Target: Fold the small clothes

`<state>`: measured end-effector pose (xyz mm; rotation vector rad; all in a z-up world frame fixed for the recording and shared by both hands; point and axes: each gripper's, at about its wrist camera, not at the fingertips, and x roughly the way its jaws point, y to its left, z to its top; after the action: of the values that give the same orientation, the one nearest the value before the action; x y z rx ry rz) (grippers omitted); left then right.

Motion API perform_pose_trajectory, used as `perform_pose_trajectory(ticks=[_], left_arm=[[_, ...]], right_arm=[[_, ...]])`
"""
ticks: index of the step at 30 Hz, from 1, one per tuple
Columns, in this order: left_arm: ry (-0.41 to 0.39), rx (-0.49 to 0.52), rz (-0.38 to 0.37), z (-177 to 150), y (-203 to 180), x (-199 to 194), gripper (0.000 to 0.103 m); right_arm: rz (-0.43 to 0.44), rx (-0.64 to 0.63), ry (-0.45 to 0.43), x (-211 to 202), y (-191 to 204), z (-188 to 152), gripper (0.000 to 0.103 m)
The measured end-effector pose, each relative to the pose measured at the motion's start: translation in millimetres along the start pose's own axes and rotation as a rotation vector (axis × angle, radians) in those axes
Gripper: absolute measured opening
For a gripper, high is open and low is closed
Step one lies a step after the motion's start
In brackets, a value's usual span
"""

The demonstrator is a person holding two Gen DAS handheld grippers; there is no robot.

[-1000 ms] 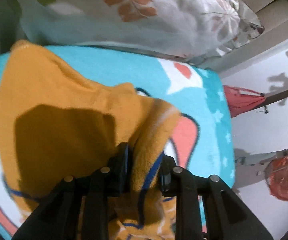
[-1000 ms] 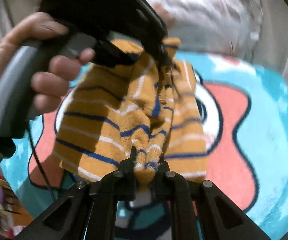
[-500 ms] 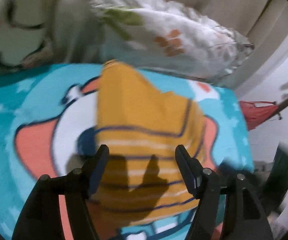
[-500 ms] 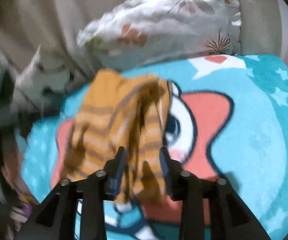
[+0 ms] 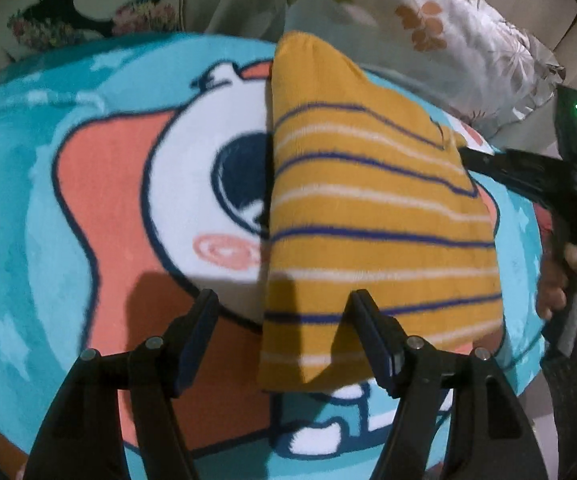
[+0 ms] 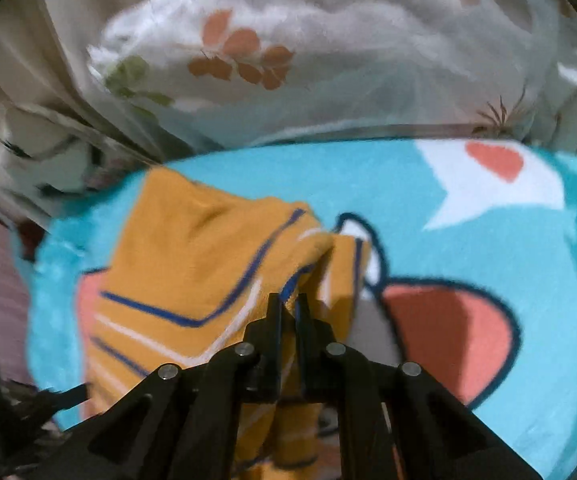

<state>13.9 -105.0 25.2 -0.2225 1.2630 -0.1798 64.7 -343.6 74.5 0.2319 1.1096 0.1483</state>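
Hand-held gripper on my left (image 5: pixel 284 332) has just let go and gapes wide; my right one (image 6: pixel 286 312) keeps pinching the striped garment (image 5: pixel 368 216), now lying folded on the blanket (image 5: pixel 24 216) toward 2 o'clock.

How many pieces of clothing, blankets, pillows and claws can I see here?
Mustard striped garment: 1
Cartoon blanket: 1
Leaf-print pillow: 1
Claws: 2, the left claw open, the right claw shut on the garment's edge
Total: 5
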Motion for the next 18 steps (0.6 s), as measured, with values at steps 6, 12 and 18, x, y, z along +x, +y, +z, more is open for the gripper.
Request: perform_pose_trajectory(ticks=[6, 12, 18], left_arm=[[0.008, 0.016, 0.0, -7.8, -7.5, -2.0, 0.068], [0.003, -0.011, -0.031, -11.1, -9.0, -12.2, 0.068], [-0.009, -0.019, -0.052, -14.0, -12.1, -19.0, 0.068]], right_arm=[[-0.114, -0.079, 0.012, 18.8, 13.7, -7.4, 0.006], [-0.157, 0.014, -0.033, -7.8, -17.5, -12.5, 0.0], [0.142, 0.159, -0.073, -50.1, -38.6, -31.1, 0.004]])
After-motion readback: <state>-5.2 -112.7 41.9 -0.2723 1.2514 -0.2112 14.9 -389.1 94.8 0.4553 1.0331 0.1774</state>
